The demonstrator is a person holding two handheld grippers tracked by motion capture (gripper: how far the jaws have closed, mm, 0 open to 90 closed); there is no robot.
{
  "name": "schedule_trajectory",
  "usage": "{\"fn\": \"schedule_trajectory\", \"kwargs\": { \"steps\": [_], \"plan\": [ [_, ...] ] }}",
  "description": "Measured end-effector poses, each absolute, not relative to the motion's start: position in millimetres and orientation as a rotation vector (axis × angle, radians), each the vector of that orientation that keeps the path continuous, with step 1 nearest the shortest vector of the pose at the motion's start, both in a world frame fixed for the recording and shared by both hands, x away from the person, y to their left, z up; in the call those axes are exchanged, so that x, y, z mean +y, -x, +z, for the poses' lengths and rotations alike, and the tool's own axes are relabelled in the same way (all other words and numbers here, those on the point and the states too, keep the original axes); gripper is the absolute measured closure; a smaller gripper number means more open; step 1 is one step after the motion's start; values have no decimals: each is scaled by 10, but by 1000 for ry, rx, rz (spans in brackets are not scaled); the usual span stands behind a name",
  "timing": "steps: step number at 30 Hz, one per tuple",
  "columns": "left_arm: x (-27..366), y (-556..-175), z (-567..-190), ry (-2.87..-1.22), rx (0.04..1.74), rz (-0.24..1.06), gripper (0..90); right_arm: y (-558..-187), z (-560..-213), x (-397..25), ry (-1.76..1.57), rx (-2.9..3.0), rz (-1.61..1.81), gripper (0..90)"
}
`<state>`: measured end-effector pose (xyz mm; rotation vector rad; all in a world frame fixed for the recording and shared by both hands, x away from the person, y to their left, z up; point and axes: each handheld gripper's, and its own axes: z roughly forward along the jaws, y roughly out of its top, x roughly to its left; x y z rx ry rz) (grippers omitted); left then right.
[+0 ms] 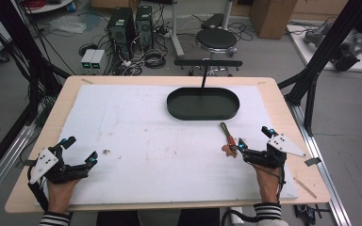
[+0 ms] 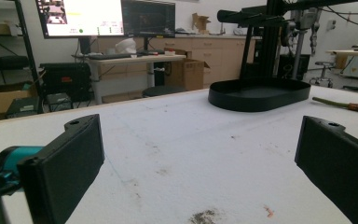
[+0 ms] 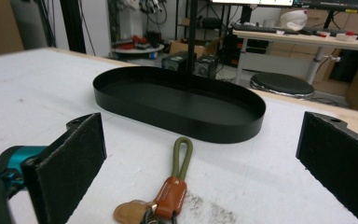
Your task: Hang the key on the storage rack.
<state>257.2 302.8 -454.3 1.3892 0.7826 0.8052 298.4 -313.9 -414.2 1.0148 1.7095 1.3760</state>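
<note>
A keychain (image 1: 229,139) with an olive cord loop, a brown leather tag and a tan fob lies on the white mat, just in front of a black oval tray (image 1: 202,116). My right gripper (image 1: 253,136) stands open right behind it, and the keychain (image 3: 171,193) lies low between the jaws, touching neither; the tray (image 3: 223,132) is beyond. My left gripper (image 1: 81,149) rests open near the table's front left with nothing between its fingers. From the left gripper (image 2: 200,158) view, the tray (image 2: 258,99) and the keychain (image 2: 349,105) lie far off.
A thin black post with a crossbar (image 1: 208,62) rises from the tray. The white mat (image 1: 136,127) covers most of the wooden table (image 1: 70,89) and has small dark stains (image 1: 106,151). Black frame struts (image 1: 311,75) stand at the right edge.
</note>
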Motion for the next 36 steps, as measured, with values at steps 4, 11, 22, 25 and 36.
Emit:
{"fn": "schedule_trajectory", "kwargs": {
  "steps": [4, 11, 22, 25, 36],
  "plan": [
    [3028, -2571, -4543, -1391, 782, 807, 17, -3039, -4017, -3096, -1019, 1766, 1319, 4],
    [3023, -2569, -4543, -1391, 781, 812, 17, -3220, -3779, -3021, -1037, 1933, 1252, 4],
    [3023, -2569, -4543, -1390, 784, 812, 17, -3523, -3558, -2840, -1093, 2220, 1069, 4],
    [3022, -2569, -4543, -1389, 784, 814, 17, -3577, -3552, -2798, -1109, 2258, 1039, 4],
    [3024, -2568, -4543, -1389, 785, 813, 17, -3828, -3609, -2703, -1219, 2411, 889, 44]
  ]
}}
